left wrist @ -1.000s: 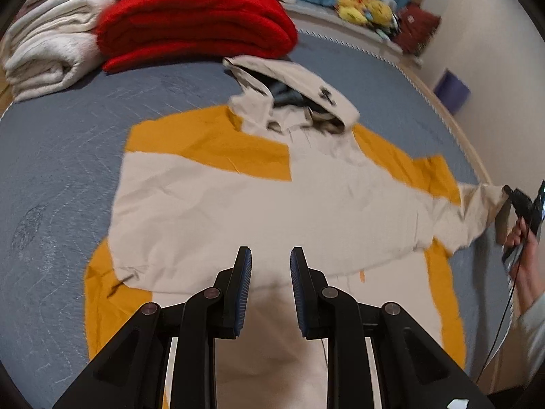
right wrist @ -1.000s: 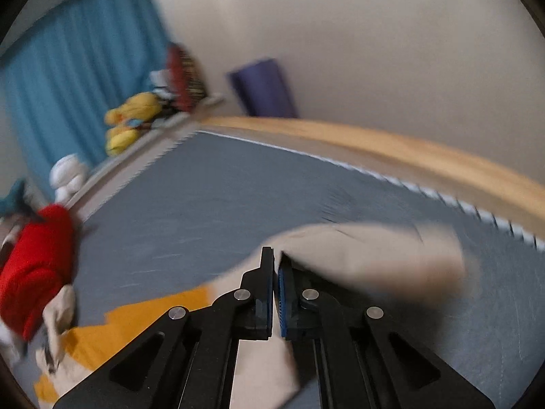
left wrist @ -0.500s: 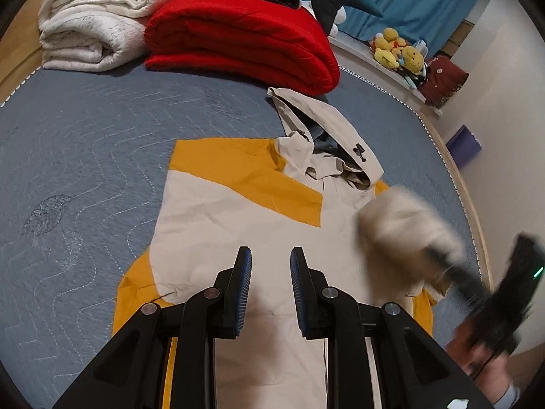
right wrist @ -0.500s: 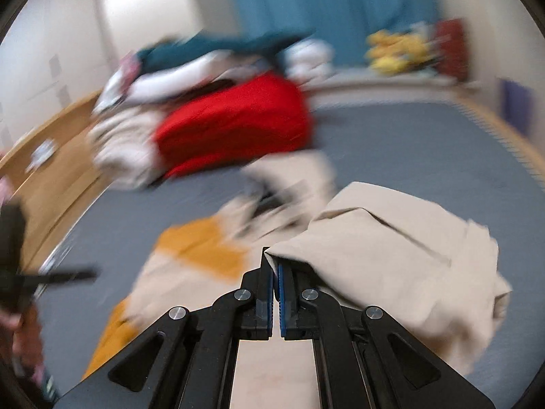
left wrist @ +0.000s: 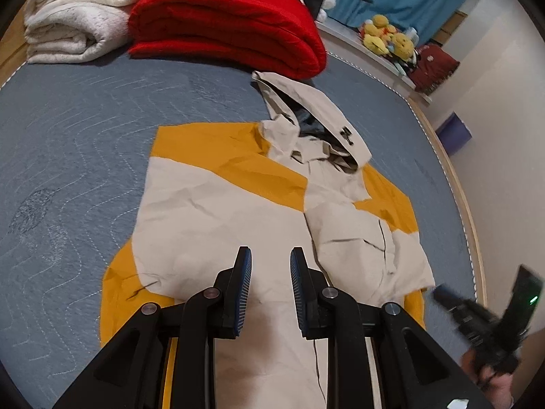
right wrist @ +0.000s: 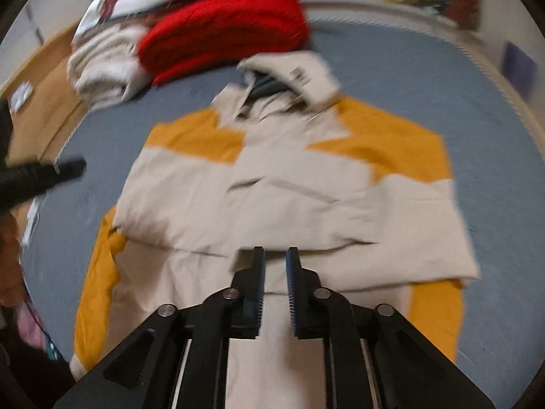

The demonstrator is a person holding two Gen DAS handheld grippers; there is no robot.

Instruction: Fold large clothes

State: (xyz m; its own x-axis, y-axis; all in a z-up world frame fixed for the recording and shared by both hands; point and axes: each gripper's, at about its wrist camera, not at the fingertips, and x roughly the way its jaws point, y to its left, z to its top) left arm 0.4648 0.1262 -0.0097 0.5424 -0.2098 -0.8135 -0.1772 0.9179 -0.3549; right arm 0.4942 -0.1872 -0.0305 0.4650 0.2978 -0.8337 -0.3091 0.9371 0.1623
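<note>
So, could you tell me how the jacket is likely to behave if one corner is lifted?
The jacket would probably drape limply, since its folded sleeve lies creased and flat. It looks light, thin shell fabric. It may slide easily on the quilted bedcover.

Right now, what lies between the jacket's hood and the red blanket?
Only a narrow strip of bare grey bedcover; the hood tip nearly reaches the red blanket. The left wrist view shows it best.

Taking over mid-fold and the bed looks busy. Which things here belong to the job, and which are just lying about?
Job:
- beige and yellow jacket, spread on the bed
- left gripper, right gripper, both open, nothing between them

Lying about:
- red blanket
- white blanket
- yellow plush toys
</note>
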